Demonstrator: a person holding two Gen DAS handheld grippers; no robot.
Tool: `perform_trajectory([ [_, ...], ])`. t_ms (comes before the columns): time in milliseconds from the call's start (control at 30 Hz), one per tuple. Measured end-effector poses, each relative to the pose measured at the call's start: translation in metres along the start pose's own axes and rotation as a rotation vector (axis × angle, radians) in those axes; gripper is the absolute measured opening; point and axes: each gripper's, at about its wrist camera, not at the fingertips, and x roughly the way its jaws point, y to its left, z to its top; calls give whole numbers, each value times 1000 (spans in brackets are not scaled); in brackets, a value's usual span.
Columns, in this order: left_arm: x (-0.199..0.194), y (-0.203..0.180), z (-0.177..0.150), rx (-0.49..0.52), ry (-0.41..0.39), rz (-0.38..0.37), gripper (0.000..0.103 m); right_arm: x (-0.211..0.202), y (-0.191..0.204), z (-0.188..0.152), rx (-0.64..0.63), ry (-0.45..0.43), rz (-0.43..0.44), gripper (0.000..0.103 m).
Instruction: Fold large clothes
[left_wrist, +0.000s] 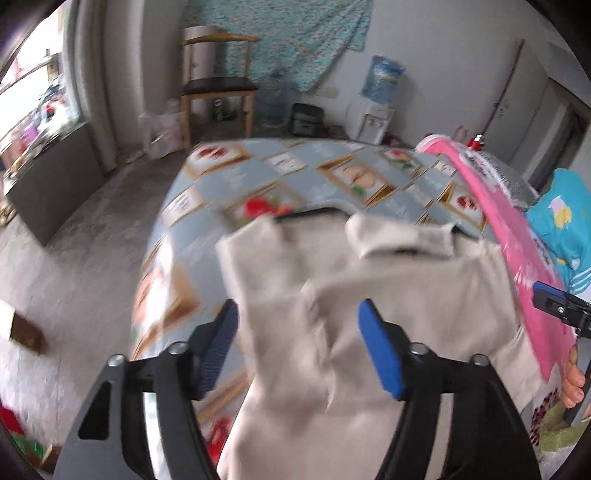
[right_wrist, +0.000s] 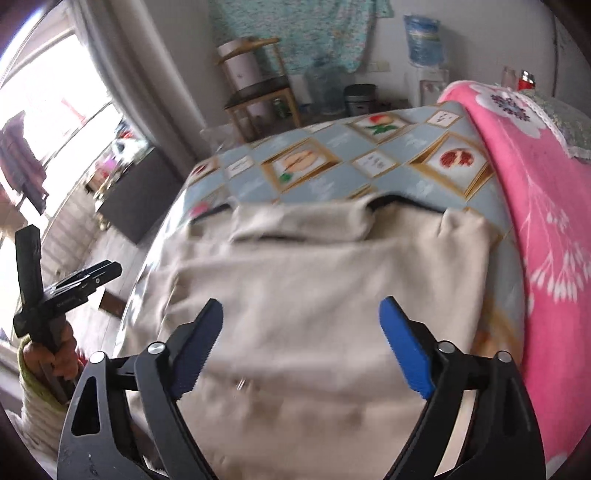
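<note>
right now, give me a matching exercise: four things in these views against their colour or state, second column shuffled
Things:
1. garment
2. blanket
3. left tongs
4. chair

Colour or state:
A. pink with white flowers
B. open, nothing between the pads
C. beige, spread on the patterned table
D. wooden frame, dark seat, by the wall

Pairs: 1-C, 2-A, 3-B, 4-D

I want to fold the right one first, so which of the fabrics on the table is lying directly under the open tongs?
The beige garment, plain and spread flat in the middle. The pink flowered blanket lies off to its right side.
</note>
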Motion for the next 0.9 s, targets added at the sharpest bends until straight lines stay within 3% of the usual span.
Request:
perform_trajectory([
  [133, -18, 16, -49, -33, 3, 58, 80, 9, 26, -42, -25, 35, -11, 87],
  [233, -23, 22, -82, -30, -1, 105, 80, 25, 41, -77, -7, 69, -22, 87],
  [400, -20, 29, -114, -30, -11, 82, 80, 42, 59, -107, -9, 108, -19, 87],
  [533, -19, 24, -121, 21, -42, 34, 80, 51, 67, -117, -36, 134, -15, 87],
  [900, 23, 40, -103, -1, -9, -44, 50, 60, 62, -121, -17, 150, -14, 87],
])
